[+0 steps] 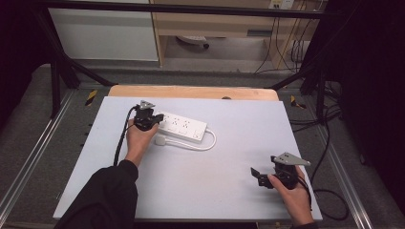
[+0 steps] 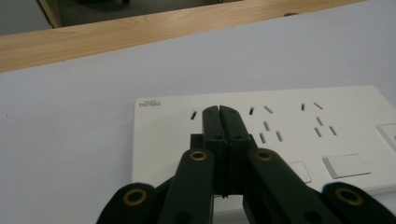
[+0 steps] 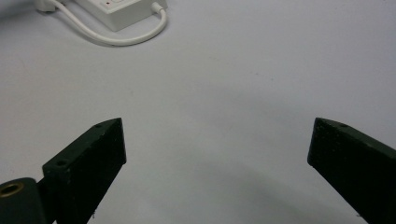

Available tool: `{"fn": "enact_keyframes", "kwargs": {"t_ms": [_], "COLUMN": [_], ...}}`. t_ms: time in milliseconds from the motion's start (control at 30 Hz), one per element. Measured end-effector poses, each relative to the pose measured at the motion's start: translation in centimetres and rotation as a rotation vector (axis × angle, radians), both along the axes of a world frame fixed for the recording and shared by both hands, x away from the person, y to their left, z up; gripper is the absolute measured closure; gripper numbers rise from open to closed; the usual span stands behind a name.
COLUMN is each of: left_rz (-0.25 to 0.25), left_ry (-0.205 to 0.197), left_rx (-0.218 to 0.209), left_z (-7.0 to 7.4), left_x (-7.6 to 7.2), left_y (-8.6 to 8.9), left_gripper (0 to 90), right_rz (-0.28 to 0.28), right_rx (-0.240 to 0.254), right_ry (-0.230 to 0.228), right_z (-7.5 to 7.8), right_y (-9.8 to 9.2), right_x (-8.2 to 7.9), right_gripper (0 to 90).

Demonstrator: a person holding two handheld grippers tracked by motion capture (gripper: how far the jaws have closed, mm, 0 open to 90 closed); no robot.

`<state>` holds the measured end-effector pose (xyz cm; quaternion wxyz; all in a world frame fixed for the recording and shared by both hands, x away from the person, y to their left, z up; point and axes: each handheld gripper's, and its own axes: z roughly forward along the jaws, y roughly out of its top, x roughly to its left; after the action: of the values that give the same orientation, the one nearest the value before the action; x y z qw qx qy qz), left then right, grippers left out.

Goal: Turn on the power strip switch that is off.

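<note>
Fingers of left gripper [image 2: 218, 112] pressed together, tips over strip [image 1: 184, 128] at its left end, on mat [image 1: 229, 186] far-left. Strip: rigid plastic, light, smooth (likely slides if pushed); cord [image 1: 203, 145] stiff, springy. Best hold across long edges. Right gripper [image 1: 260, 175] spread wide, idle, well apart.

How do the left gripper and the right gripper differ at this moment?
The left gripper has its jaws shut together, while the right gripper has its jaws spread wide apart. The left gripper is over the white power strip; the right gripper is over bare table, nothing between its jaws. Both are black and hand-held.
</note>
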<state>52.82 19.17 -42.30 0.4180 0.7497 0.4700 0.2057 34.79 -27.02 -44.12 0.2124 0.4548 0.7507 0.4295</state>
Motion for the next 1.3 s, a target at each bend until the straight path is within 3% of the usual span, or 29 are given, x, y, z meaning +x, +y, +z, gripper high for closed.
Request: {"fn": "enact_keyframes", "kwargs": {"t_ms": [867,1300], "left_rz": [-0.033,-0.026], "left_ry": [0.011,0.010], "left_rx": [0.020,0.031], "left_z": [-1.0,-1.3], "left_x": [-0.9,-1.3], "left_y": [-0.7,-0.5], "left_gripper": [90.0,90.0], "right_rz": [-0.001,0.000], "right_rx": [-0.002,-0.003], "right_ry": [0.000,-0.001], "right_z": [0.0,0.0], "right_y": [0.0,0.0], "right_x": [0.0,0.0], "right_gripper": [4.8,4.8]}}
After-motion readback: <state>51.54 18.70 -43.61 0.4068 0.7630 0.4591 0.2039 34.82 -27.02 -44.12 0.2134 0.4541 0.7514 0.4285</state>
